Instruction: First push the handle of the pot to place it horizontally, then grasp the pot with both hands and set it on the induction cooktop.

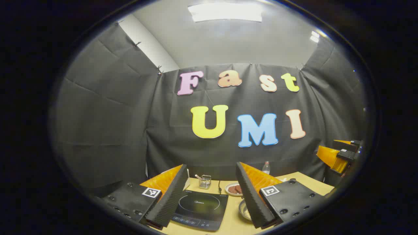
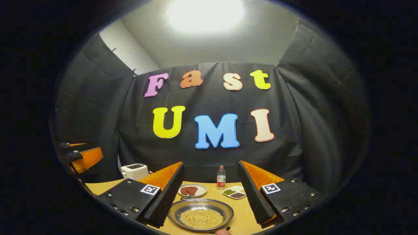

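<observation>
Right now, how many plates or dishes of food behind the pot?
2. A round plate with reddish-brown pieces sits behind the pot, left of the bottle; a divided dish sits right of it. Fingers may hide more.

The right gripper (image 2: pixel 209 199) hangs above the table (image 2: pixel 98 187) with its fingers spread wide, touching nothing. Between them, near, sits the pot (image 2: pixel 200 213), holding pale beads. Beyond lie a plate of meat (image 2: pixel 192 190), a bottle (image 2: pixel 221 178) and a divided dish (image 2: pixel 235 192). A toaster (image 2: pixel 134 171) stands far left.
</observation>
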The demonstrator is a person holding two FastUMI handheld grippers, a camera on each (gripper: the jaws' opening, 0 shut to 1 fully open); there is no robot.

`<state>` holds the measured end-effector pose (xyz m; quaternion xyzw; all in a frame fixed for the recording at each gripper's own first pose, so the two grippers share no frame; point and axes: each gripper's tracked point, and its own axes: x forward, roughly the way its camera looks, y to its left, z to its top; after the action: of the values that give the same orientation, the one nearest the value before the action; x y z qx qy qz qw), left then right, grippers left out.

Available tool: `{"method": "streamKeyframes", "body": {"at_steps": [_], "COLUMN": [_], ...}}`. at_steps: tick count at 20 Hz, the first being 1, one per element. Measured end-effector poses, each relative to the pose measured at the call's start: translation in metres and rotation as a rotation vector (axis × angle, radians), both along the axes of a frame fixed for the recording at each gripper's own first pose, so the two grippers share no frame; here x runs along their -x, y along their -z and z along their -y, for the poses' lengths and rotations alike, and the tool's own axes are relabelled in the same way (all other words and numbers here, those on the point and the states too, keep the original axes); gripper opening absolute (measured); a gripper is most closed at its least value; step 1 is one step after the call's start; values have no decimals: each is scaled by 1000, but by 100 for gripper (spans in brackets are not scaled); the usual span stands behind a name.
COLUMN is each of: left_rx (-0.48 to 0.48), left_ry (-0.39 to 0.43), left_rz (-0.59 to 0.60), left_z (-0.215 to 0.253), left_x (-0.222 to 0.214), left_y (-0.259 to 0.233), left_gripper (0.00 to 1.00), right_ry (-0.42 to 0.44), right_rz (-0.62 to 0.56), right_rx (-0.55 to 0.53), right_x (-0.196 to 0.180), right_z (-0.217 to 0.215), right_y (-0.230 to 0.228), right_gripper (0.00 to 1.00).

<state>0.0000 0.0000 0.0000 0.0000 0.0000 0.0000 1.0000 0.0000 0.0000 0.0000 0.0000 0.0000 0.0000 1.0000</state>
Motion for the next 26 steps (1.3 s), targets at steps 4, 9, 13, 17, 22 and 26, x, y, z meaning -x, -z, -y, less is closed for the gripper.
{"method": "streamKeyframes", "body": {"at_steps": [4, 9, 13, 17, 22, 26], "left_rx": [10, 22, 20, 17, 8, 12], "left_ry": [4, 12, 17, 21, 28, 38], "left_rz": [3, -10, 0, -2, -2, -1], "left_z": [-6, -17, -25, -34, -53, -74], "left_x": [-2, -9, -13, -16, -18, -20], "left_y": [0, 4, 2, 5, 8, 13], "left_gripper": [99, 96, 92, 96, 95, 95], "right_ry": [9, 29, 42, 45, 63, 108], "right_rz": [3, 2, 1, -7, -48, -82], "right_rx": [8, 24, 38, 39, 35, 48], "right_x": [0, 2, 3, 2, -2, 0], "right_z": [-1, 0, 0, -6, -12, -11], "right_y": [-1, -3, -3, 0, 11, 20], "right_gripper": [98, 98, 98, 98, 97, 78]}}
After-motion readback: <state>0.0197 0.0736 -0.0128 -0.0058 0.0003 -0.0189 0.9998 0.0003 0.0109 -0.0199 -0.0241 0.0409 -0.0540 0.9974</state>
